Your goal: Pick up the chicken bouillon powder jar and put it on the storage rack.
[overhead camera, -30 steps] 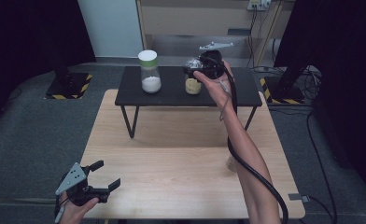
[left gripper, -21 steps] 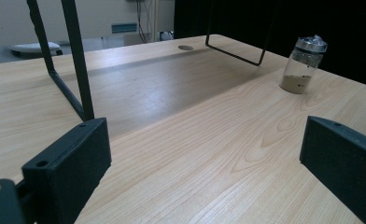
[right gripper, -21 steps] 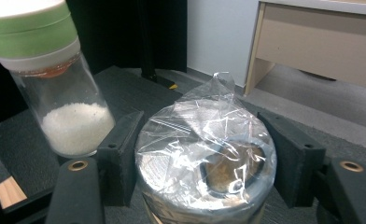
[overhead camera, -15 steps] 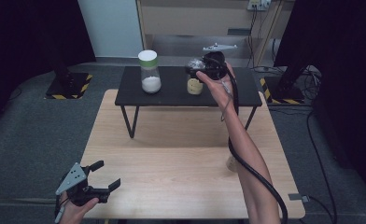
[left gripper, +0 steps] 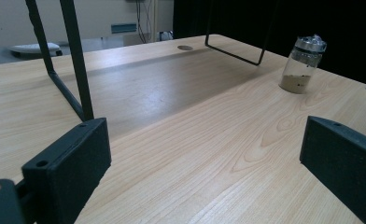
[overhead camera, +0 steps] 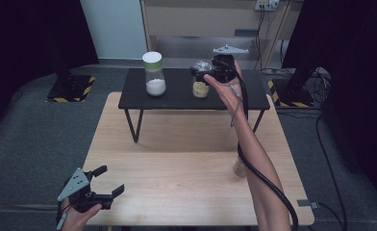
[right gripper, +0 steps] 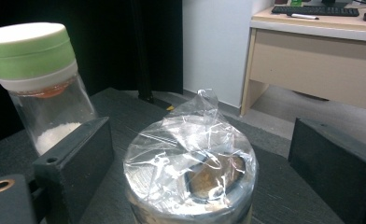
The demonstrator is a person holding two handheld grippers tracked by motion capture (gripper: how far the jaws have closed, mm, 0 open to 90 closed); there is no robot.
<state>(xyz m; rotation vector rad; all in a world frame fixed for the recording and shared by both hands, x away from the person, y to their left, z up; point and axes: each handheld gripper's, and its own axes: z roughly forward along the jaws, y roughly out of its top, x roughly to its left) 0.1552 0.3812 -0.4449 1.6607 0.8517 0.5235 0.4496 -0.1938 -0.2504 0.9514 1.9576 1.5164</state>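
On the black shelf (overhead camera: 177, 98) above my wooden table (overhead camera: 186, 178), the foil-topped jar (right gripper: 190, 163) of tan powder sits between my right gripper's (overhead camera: 207, 73) wide jaws, which have edged closer since. Green-lidded jar (overhead camera: 154, 73) holds white grains. Left gripper (overhead camera: 107, 182) idles wide.

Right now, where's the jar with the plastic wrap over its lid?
In the high view the wrapped jar stands on the black shelf, right of the green-lidded jar; the right gripper hangs open over its top.
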